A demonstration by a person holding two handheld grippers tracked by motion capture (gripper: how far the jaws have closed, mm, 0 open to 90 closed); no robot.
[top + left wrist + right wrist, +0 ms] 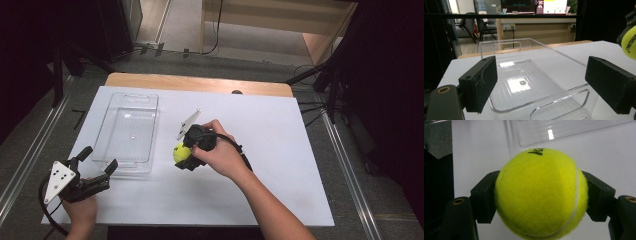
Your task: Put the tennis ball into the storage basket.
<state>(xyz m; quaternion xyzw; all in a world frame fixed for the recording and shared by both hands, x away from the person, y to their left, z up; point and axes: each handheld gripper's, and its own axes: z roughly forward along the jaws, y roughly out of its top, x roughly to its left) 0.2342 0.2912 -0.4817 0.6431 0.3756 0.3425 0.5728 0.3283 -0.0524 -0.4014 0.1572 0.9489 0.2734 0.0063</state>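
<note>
— So, where is the tennis ball (181, 152) at this moment?

— It is between the two black jaws of the right hand-held gripper (184, 156), a little to the right of the clear plastic tray (128, 131). In the right gripper view the ball (540, 193) is pressed from both sides by the pads (485, 196), so this hand-held gripper is closed on it and holds it firmly.

— Is the ball touching the surface (280, 165)?

— I cannot tell it for sure. In the high view it is very close above the white board, near the front right corner of the tray, but whether there is contact is not clear.

— And the left hand-held gripper (97, 165)?

— It is at the front left part of the surface, just before the short front wall of the tray. Its jaws stand wide apart and nothing is between them. In the left gripper view the tray (534, 75) lies directly ahead, seen between the two pads (480, 82), and the pads do not touch it.

— What is inside the tray?

— I see only reflections of light on its ribbed bottom. It stands with its long side going away from the person.

— Can the ball be seen from the left side too?

— Yes, at the right edge of the left gripper view a yellow part of the ball (629, 43) with black letters appears, higher than the tray rim.
</note>
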